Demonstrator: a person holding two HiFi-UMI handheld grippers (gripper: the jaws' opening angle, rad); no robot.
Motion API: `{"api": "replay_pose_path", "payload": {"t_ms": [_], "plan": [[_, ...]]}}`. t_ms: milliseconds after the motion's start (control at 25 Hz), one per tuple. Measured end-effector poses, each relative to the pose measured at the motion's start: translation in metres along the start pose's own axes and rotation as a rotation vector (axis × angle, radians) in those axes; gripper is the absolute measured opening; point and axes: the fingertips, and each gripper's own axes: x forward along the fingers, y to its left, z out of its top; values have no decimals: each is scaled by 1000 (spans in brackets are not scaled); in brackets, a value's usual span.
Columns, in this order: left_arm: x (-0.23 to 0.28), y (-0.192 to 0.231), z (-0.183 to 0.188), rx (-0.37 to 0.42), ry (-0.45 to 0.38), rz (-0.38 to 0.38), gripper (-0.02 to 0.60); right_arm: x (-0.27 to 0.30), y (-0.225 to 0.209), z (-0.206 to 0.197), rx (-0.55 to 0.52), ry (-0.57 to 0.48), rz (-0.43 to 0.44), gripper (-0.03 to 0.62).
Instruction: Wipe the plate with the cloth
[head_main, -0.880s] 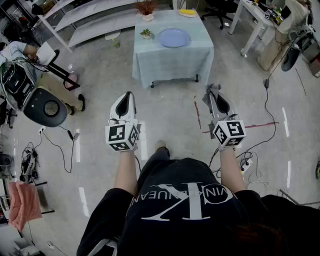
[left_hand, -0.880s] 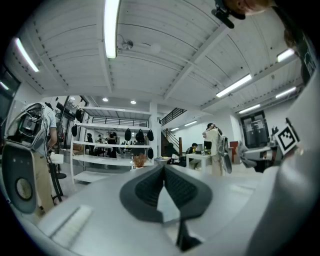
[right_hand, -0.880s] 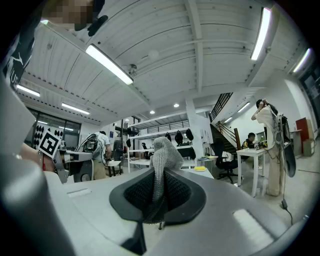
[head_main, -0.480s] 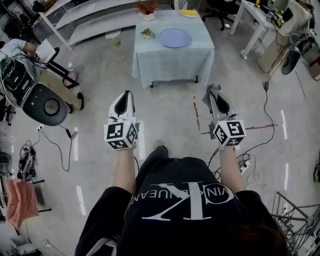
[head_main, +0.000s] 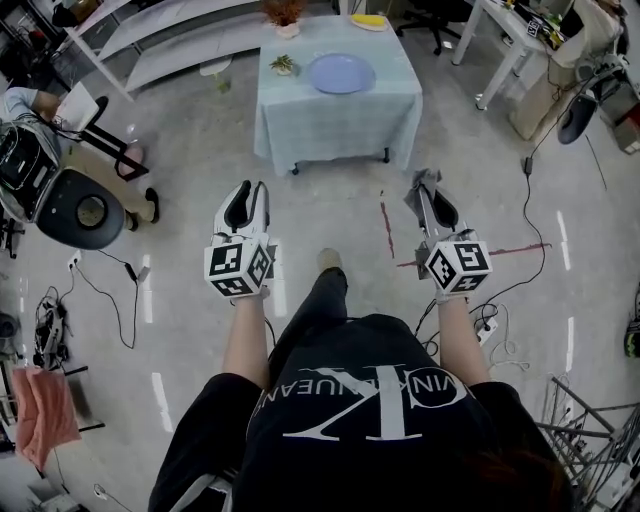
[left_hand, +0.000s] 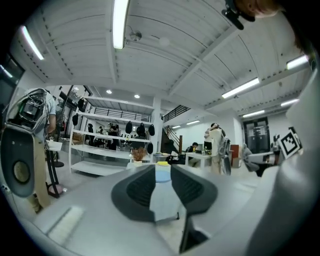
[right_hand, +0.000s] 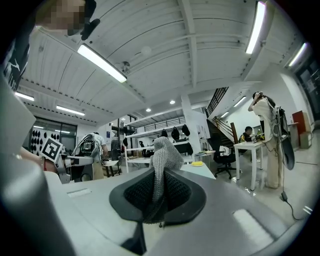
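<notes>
- Both forearms reach fwd, side by side and well apart. We hold them over the floor, well short of the table (head_main: 330, 120).
- L gripper (head_main: 250, 190) points at the table. Its jaws stand a little apart w/ nothing gripped. In the left gripper view we see the far table through the gap.
- R gripper (head_main: 430, 198) also points fwd. Its jaws are pinched on the cloth (right_hand: 164, 155), a grey knit that sticks up past the tips. From the head view the cloth (head_main: 428, 180) shows as a small grey tuft at the tips.
- The plate (head_main: 341, 73), pale blue, lies flat near the table's middle, closer to the far edge.
- A small potted plant (head_main: 284, 65) stands by the table's left edge, just beside the plate.
- A yellow item (head_main: 369, 21) sits at the far edge; we can't tell what it is.
</notes>
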Motion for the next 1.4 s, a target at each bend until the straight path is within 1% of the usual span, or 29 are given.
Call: {"api": "replay_pose_path", "payload": {"t_ms": [120,360,640,920,1200,1400], "plan": [[36,10,-3,-23,5,-1,0,29,-18,-1,11,5,-12,40],[121,26,-22,-66,62,-7,0,95,-61,-9,41,58,-35,40],[224,56,-7,-57,86,-32,0,188,-94,0,65,75,-48,40],[312,79,-12,-48,118,-57,0,271,-122,-11,80,108,-46,40],[378,113,-17,-58,132,-48,0,348,-133,-17,73,127,-19,40],[401,116,-41,-72,186,-58,0,372,-140,-33,82,166,1,40]]}}
